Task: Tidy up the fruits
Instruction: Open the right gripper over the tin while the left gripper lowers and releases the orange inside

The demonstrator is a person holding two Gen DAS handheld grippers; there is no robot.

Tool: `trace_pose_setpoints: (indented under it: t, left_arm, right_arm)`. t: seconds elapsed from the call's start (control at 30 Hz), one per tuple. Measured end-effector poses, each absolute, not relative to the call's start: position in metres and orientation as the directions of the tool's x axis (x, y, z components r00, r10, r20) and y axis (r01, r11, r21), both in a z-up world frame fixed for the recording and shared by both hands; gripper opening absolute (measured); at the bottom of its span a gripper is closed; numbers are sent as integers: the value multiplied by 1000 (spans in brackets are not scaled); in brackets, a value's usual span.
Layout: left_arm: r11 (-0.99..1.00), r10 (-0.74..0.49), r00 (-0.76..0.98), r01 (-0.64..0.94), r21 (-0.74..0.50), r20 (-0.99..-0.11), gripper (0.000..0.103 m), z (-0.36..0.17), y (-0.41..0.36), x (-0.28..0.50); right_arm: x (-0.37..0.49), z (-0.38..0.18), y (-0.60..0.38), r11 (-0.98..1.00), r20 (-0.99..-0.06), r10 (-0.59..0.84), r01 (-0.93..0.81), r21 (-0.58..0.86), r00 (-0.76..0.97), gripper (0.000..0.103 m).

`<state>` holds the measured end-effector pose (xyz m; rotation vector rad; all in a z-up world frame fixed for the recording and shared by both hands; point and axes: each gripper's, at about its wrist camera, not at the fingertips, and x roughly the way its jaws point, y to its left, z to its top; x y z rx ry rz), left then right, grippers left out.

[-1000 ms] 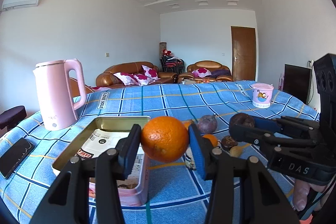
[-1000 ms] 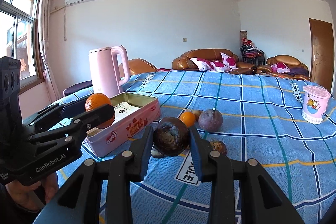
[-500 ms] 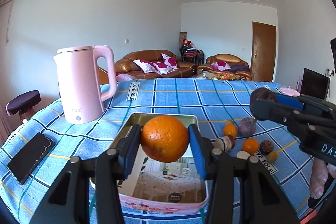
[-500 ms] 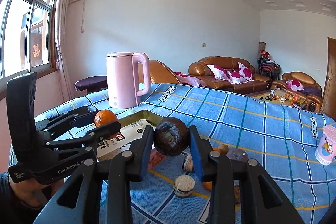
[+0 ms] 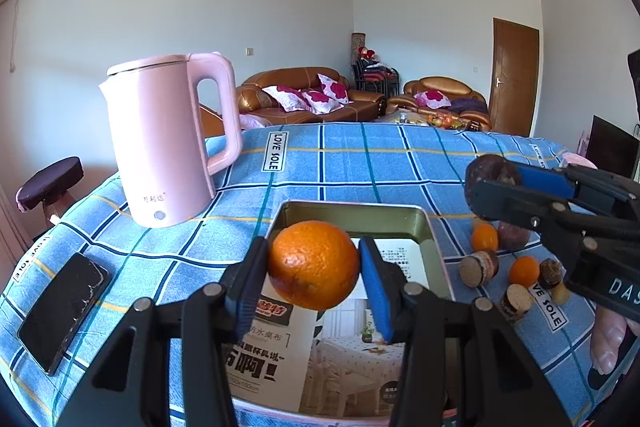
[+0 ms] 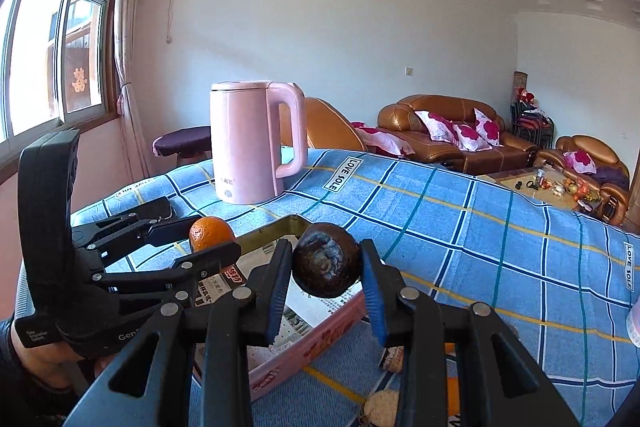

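Over tin (image 5: 352,215): both tongs have moved in.
Left tongs (image 5: 314,277): grasping orange (image 5: 314,263).
Right tongs (image 6: 326,277): grasping dark fruit (image 6: 326,265).
Meaning: drop-off looks imminent.

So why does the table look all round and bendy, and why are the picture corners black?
Both wrist cameras use fisheye lenses. In the left wrist view the blue checked tablecloth bulges like a dome and the corners go black. In the right wrist view the window glows bright with daylight. The orange and dark fruit look sharp.
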<state>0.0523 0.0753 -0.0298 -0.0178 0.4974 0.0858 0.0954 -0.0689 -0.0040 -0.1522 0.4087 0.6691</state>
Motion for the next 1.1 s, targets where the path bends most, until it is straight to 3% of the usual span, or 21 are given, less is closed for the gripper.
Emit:
trace_pose_setpoints:
  t: [1.1]
  left_arm:
    - [995,98,785,-83,52,-611,48,-54,87,93]
  right_arm:
    - [140,-52,-20,761,-568,546,-648,28,616,36]
